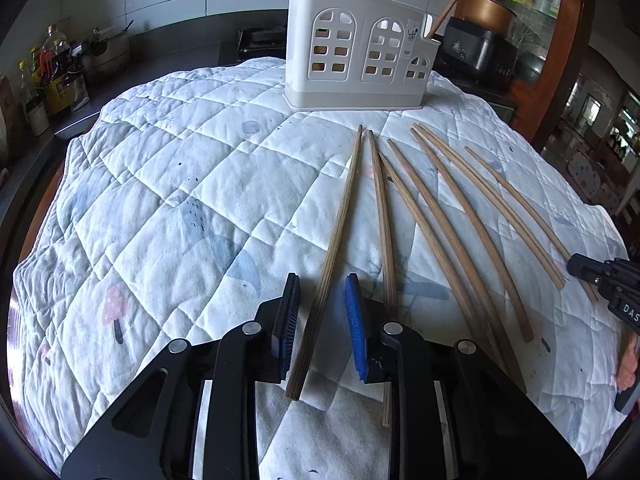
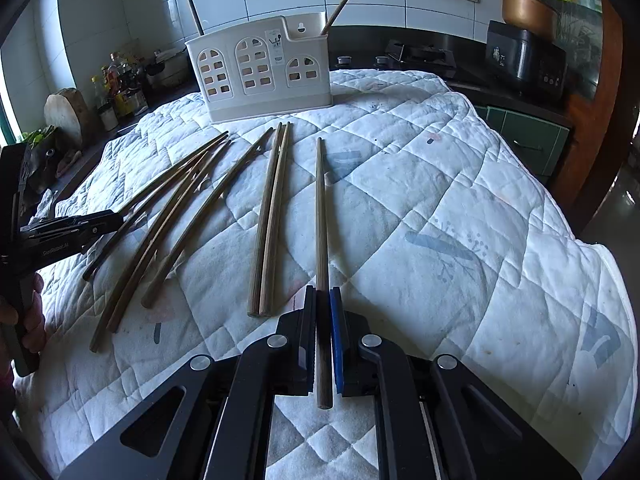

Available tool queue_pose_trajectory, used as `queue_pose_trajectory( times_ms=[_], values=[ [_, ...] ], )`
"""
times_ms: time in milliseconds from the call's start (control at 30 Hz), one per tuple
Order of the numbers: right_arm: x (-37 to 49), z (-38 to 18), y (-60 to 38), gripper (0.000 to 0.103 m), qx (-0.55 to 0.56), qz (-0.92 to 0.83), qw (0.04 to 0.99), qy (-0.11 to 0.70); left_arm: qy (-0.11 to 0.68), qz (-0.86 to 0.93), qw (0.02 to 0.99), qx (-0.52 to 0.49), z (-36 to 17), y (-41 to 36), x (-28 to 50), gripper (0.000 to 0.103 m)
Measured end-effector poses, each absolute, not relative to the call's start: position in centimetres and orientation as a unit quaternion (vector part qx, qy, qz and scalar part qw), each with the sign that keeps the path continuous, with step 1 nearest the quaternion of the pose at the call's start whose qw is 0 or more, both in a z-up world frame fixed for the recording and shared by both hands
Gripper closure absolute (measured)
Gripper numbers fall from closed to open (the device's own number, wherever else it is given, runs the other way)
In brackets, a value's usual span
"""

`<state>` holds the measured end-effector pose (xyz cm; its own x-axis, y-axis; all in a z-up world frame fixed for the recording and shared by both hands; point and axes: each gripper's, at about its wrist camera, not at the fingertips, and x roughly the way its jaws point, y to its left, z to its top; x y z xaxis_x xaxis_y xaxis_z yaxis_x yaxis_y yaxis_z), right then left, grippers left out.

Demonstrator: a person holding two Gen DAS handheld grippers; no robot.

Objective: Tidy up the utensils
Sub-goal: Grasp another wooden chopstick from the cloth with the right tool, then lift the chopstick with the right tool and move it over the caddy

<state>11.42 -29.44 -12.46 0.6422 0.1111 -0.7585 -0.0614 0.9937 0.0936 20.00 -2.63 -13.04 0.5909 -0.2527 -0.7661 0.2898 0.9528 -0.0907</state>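
Left wrist view: left gripper, jaws apart, straddles a brown wooden chopstick on the white quilted cloth; centre it before squeezing.

Right wrist view: right gripper clamps another wooden chopstick, pointing toward the white plastic utensil holder.

- Holder: white plastic caddy with arched window cut-outs, upright at upper centre of the right view, at the quilt's far edge. One chopstick stood in each end, leaning.
- Loose chopsticks: brown wood, lying flat in a fan at left of the right view, thin ends toward the holder.
- Pair: two sticks touching side by side, centre of the frame.
- Single chopstick: straight, apart from the pair on their right, thick end at bottom centre.
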Motion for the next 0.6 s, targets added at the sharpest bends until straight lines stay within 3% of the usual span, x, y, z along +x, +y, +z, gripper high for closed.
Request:
queue_pose_trajectory(
  times_ms=[200, 600],
  values=[
    [11.0, -11.9, -29.3, 0.096, 0.033, 0.046, 0.909, 0.414, 0.422, -0.131, 0.895, 0.061, -12.7, -3.8, 19.6, 0.097],
    [9.7, -6.4, -28.7, 0.096, 0.014, 0.056, 0.934, 0.351, 0.343, -0.167, 0.925, -0.007, -6.6, -1.9, 16.8, 0.098]
  ],
)
